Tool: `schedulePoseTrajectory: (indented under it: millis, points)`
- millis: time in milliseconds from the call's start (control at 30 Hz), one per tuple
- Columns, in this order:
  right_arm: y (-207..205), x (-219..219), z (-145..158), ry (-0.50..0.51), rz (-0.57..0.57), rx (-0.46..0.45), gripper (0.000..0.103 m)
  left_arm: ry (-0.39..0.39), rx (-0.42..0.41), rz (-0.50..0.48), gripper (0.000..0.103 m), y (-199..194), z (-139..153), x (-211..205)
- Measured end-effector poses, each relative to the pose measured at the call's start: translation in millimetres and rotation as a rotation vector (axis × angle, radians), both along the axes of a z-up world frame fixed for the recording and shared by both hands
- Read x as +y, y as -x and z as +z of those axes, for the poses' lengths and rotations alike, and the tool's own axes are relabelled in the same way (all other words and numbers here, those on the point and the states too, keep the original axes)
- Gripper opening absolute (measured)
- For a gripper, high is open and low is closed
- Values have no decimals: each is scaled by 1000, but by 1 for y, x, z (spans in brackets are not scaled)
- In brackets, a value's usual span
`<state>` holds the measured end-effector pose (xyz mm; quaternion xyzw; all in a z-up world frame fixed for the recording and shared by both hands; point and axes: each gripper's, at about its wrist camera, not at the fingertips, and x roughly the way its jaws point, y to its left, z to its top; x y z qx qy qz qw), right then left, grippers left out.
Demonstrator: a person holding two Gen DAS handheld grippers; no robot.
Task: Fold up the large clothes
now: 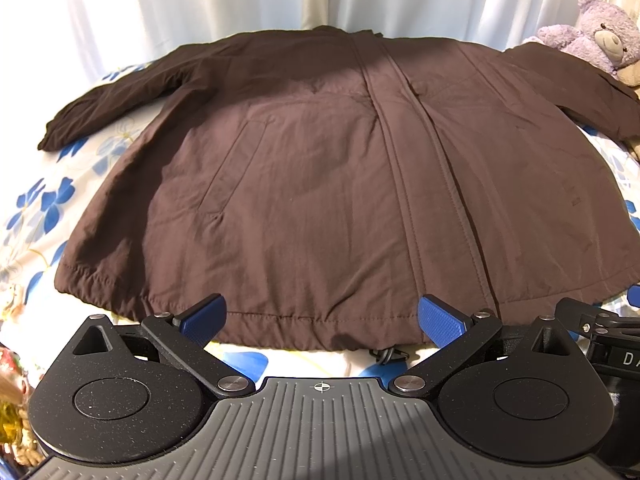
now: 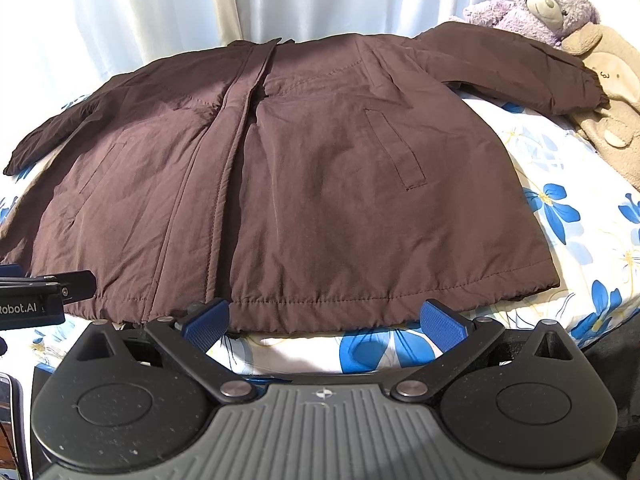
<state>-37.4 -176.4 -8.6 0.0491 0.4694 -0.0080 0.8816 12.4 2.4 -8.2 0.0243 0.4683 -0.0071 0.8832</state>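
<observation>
A large dark brown jacket (image 1: 320,184) lies flat and front up on a bed with a white sheet printed with blue flowers (image 1: 44,208). Both sleeves spread outward. It also shows in the right wrist view (image 2: 320,184). My left gripper (image 1: 322,318) is open and empty, just short of the jacket's bottom hem near the centre placket. My right gripper (image 2: 324,320) is open and empty, just short of the hem on the jacket's right half. The right gripper's side shows at the right edge of the left wrist view (image 1: 600,328).
A purple teddy bear (image 2: 540,0) and a beige plush toy (image 2: 612,92) sit at the far right by the jacket's right sleeve cuff (image 2: 588,92). White curtains (image 2: 200,8) hang behind the bed. The flowered sheet (image 2: 568,216) shows right of the jacket.
</observation>
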Motion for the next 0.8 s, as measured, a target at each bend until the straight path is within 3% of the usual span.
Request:
schedulePoseTrajectory:
  millis: [800]
  points:
    - [-1, -2, -3, -31, -4, -1, 102, -5, 18, 6, 103, -3, -1, -3]
